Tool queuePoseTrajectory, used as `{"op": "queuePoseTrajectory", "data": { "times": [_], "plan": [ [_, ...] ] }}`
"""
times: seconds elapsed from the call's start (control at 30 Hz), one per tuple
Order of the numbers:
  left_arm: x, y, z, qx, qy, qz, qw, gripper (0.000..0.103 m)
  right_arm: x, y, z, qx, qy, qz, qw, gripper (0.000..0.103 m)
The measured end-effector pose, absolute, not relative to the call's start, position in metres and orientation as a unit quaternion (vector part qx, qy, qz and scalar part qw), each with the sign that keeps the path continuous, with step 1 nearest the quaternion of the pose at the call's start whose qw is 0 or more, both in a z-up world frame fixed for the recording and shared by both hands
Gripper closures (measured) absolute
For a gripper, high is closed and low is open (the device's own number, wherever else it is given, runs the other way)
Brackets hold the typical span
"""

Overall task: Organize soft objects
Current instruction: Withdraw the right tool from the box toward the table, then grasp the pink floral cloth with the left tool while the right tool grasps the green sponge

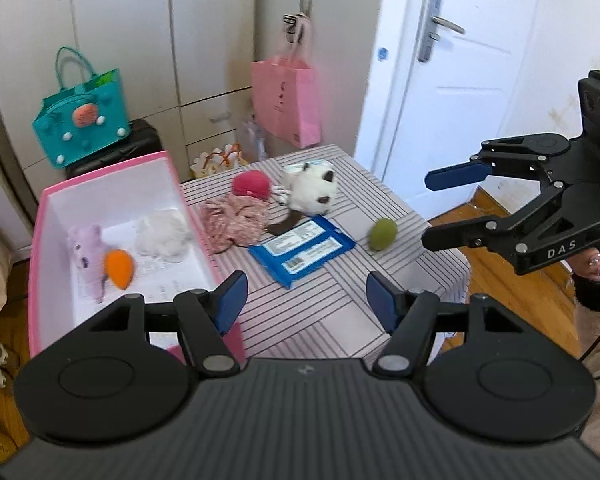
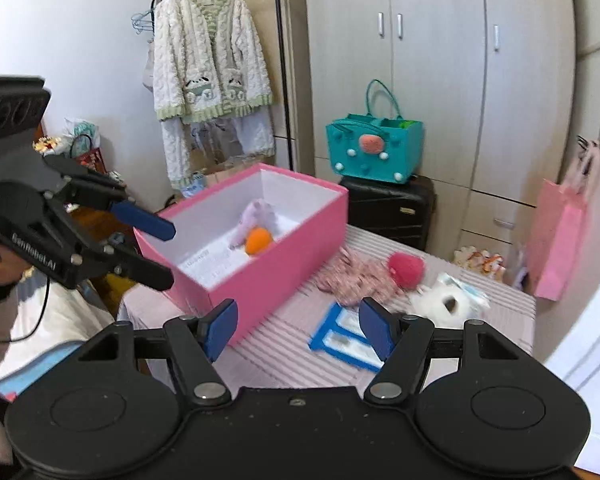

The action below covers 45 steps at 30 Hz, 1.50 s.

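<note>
1. The left gripper (image 1: pixel 304 300) stands with its jaws spread wide and nothing between them, raised above the near edge of the striped table (image 1: pixel 340 320).
2. The right gripper (image 2: pixel 298 326) is likewise parted wide and empty, held over the table's near side; the left wrist view shows it off the table's right corner.
3. The pink box (image 1: pixel 112 176) holds a purple plush (image 1: pixel 86 250), an orange toy (image 1: pixel 119 268) and a white fluffy item (image 1: pixel 160 232).
4. On the table lie a pink knit cloth (image 1: pixel 232 220), a red ball (image 1: pixel 251 185), a white plush (image 1: pixel 312 192), a blue wipes pack (image 1: pixel 302 250) and a green ball (image 1: pixel 382 233).
</note>
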State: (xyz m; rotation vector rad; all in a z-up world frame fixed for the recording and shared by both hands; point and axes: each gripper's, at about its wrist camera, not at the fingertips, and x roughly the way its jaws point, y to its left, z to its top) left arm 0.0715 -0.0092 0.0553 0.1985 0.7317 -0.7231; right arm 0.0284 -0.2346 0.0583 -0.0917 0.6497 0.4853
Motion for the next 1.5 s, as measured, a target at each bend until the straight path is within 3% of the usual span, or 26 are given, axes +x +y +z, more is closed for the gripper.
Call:
{"op": "queuePoseTrajectory", "data": {
  "times": [0.5, 0.97, 1.5],
  "plan": [
    [0.07, -0.076, 0.007, 0.112, 0.314, -0.318, 0.887, 0.038, 0.014, -0.311, -0.004, 0.01, 0.317, 0.207, 0.926, 0.031],
    [0.145, -0.111, -0.034, 0.11, 0.314, -0.214, 0.918, 0.038, 0.076, -0.333, -0.086, 0.026, 0.315, 0.181, 0.931, 0.031],
    [0.214, -0.134, -0.077, 0.057, 0.325, -0.122, 0.936, 0.036, 0.096, -0.328, -0.113, 0.001, 0.31, 0.177, 0.934, 0.031]
  ]
}}
